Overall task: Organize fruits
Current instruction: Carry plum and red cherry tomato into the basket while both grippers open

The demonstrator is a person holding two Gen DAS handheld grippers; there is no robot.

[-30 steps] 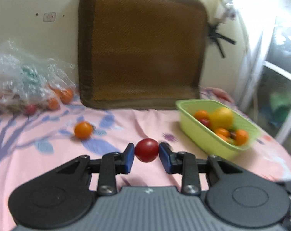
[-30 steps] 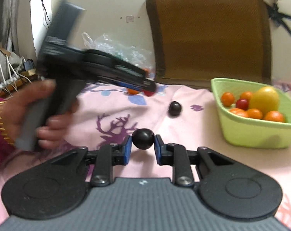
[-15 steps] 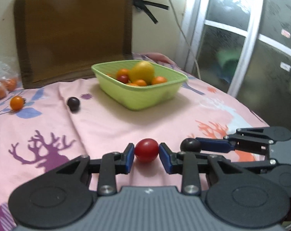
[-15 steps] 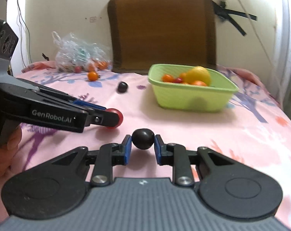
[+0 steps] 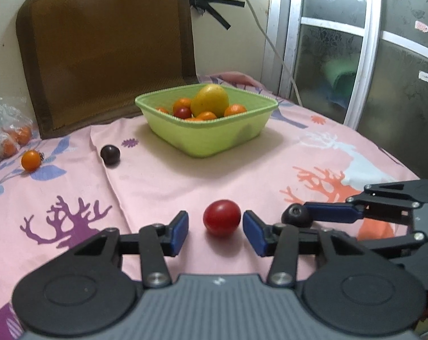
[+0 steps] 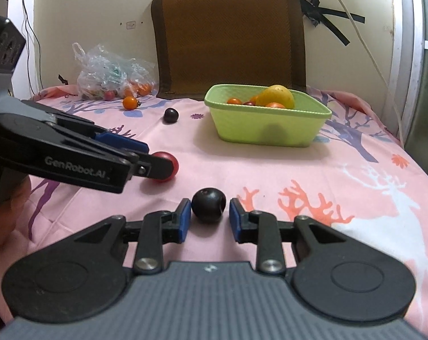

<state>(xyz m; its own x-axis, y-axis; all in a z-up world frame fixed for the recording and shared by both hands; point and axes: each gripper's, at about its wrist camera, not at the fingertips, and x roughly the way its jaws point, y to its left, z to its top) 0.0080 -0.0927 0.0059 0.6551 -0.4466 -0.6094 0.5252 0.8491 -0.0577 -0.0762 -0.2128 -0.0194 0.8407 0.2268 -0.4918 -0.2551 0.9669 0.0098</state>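
A red tomato (image 5: 221, 217) rests on the pink cloth between the blue pads of my left gripper (image 5: 215, 231), whose jaws are opening and stand clear of it. A dark plum-like fruit (image 6: 208, 204) lies between the pads of my right gripper (image 6: 208, 221), also opening, with small gaps on both sides. Each gripper shows in the other's view: the right gripper (image 5: 304, 218) low at the right, the left gripper (image 6: 157, 161) at the left beside the red tomato (image 6: 164, 170). Behind them, a green basket (image 5: 230, 136) holds oranges, a red fruit and a yellow mango.
A second dark fruit (image 5: 110, 154) and a small orange (image 5: 31, 161) lie loose on the cloth to the left. A clear bag of fruit (image 6: 112, 80) sits at the back left. A brown cushion (image 6: 228, 34) leans on the wall. A person's hand (image 6: 1, 221) holds the left gripper.
Both grippers swung toward the basket carrying their fruit, then lowered them to the cloth. Both pairs of jaws have parted, and the red tomato and dark fruit now lie free on the cloth.
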